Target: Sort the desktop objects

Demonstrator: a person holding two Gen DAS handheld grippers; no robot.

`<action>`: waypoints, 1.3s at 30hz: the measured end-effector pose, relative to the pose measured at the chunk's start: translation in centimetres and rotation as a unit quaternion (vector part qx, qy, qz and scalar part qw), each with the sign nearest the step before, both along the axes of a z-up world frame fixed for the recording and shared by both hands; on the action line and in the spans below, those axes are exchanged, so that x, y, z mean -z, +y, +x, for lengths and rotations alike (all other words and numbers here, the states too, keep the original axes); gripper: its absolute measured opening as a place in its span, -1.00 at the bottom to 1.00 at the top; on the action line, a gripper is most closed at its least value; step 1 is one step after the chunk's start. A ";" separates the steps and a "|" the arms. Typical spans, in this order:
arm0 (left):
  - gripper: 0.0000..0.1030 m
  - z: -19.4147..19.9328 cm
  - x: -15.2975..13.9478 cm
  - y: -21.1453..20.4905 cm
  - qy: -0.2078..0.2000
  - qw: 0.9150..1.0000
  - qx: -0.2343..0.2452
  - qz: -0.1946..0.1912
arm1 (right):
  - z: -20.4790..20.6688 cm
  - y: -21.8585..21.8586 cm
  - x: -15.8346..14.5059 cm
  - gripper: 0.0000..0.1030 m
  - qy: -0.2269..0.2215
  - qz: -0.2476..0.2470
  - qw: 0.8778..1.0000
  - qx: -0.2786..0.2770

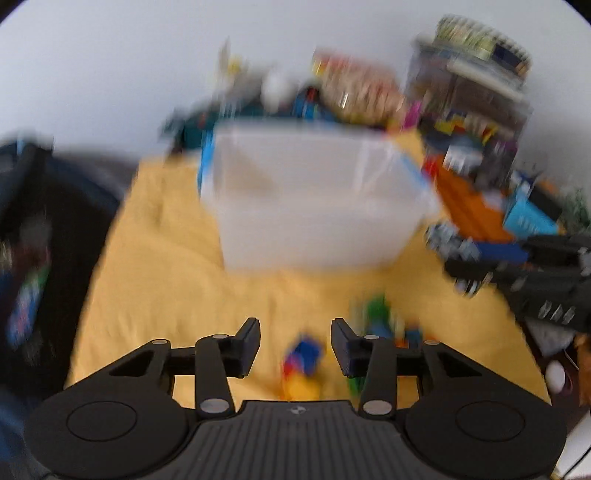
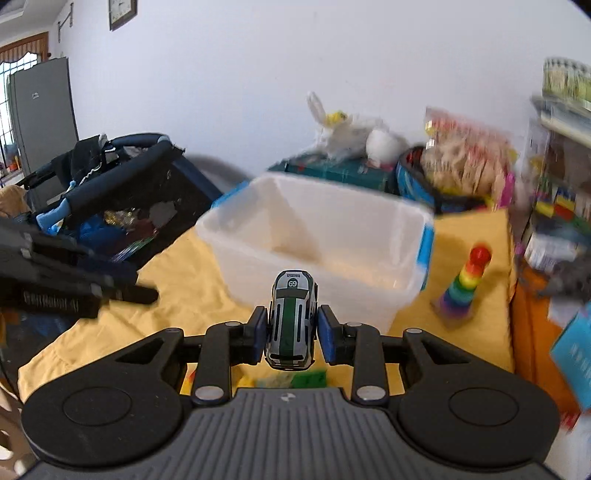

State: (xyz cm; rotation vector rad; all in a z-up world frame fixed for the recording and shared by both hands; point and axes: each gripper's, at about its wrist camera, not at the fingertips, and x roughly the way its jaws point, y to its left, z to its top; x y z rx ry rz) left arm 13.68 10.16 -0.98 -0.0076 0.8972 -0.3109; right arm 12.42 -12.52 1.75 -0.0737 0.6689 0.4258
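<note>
glossy toy car (image 2: 291, 321), translucent plastic bin (image 2: 321, 236), cloth (image 2: 184, 280)

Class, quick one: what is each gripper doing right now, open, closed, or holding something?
Left gripper: open, nothing between its fingers.
Right gripper: shut on the toy car, marked 69.

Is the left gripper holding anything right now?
No: the left gripper stands open, its jaws apart with only blurred toy blocks on the cloth below.

A lived-in home is showing here, likely a family room: a framed clock (image 2: 122, 13) is hanging on the white wall above a grey fridge (image 2: 40, 118) by a curtained window. A stroller (image 2: 122, 173), a plush rabbit (image 2: 345, 131) and a rainbow stacking toy (image 2: 466, 284) are crowding a tabletop (image 2: 192, 295) wearing a yellow cloth.
</note>
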 end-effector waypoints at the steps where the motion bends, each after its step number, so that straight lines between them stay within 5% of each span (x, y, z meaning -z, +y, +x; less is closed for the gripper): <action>1: -0.10 -0.4 1.6 0.1 0.033 0.999 0.002 -0.019 | -0.3 -0.3 0.4 -0.37 0.008 0.002 1.000 0.001; 4: -0.15 -1.3 6.0 -0.1 0.116 0.991 -0.010 -0.060 | -1.2 -0.8 1.9 -0.37 0.029 0.004 1.000 0.003; 6: -0.15 -1.6 7.4 -0.7 0.134 0.988 -0.017 -0.078 | -1.8 -0.8 2.7 -0.37 0.038 -0.011 0.999 0.002; 10: -0.15 -2.2 7.6 -3.6 0.092 0.995 0.018 -0.026 | -3.2 -0.6 4.1 -0.37 0.058 -0.025 0.998 -0.008; 14: -0.15 -2.6 9.3 -3.9 0.102 0.994 -0.012 0.045 | -4.4 -0.4 4.7 -0.36 0.068 -0.024 0.997 -0.018; 17: -0.35 -3.0 9.9 -3.0 0.103 0.994 -0.016 0.014 | -5.2 -0.3 5.1 -0.36 0.069 -0.028 0.997 -0.025; 21: -0.35 -3.3 9.6 -0.4 0.111 0.992 -0.038 -0.051 | -6.1 0.0 5.5 -0.36 0.074 -0.027 0.997 -0.027; 28: -0.35 -2.8 10.6 4.6 0.159 0.970 -0.056 -0.176 | -6.8 0.1 5.9 -0.36 0.083 -0.024 0.996 -0.028; 34: -0.30 -3.7 9.1 1.2 0.096 0.994 -0.038 -0.029 | -7.1 1.1 6.3 -0.36 0.083 -0.034 0.995 -0.039; 39: -0.26 -5.1 8.7 -2.2 0.064 0.997 0.024 0.037 | -7.3 1.5 6.6 -0.36 0.083 -0.044 0.995 -0.039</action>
